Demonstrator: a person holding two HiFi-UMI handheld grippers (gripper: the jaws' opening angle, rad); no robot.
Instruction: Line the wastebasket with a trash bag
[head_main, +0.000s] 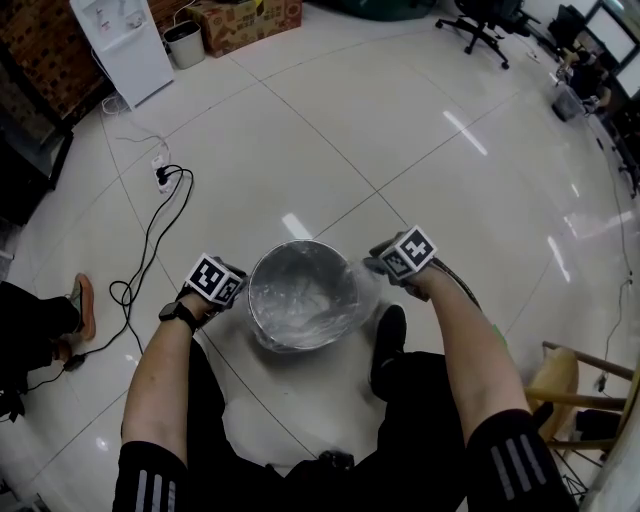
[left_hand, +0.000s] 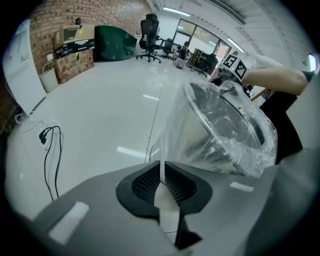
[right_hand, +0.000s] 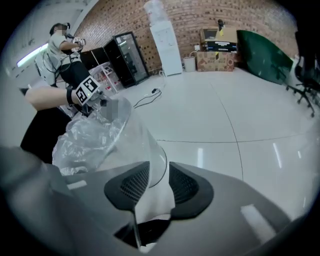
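A round metal wastebasket (head_main: 303, 293) stands on the white tiled floor in front of me. A clear trash bag (head_main: 366, 288) lines it and is folded out over the rim. My left gripper (head_main: 240, 291) is at the basket's left rim. In the left gripper view its jaws (left_hand: 161, 167) are pinched on a thin edge of the bag (left_hand: 225, 145), which drapes the basket (left_hand: 220, 117). My right gripper (head_main: 376, 268) is at the right rim. In the right gripper view its jaws (right_hand: 159, 172) stand apart, with loose bag film (right_hand: 85, 145) lying between the pads.
A power strip with a black cable (head_main: 160, 180) lies on the floor to the left. A white water dispenser (head_main: 125, 45), a small bin (head_main: 184, 45) and a cardboard box (head_main: 245, 20) stand at the back. A wooden stool (head_main: 565, 385) is at my right, and another person's foot (head_main: 80, 305) at far left.
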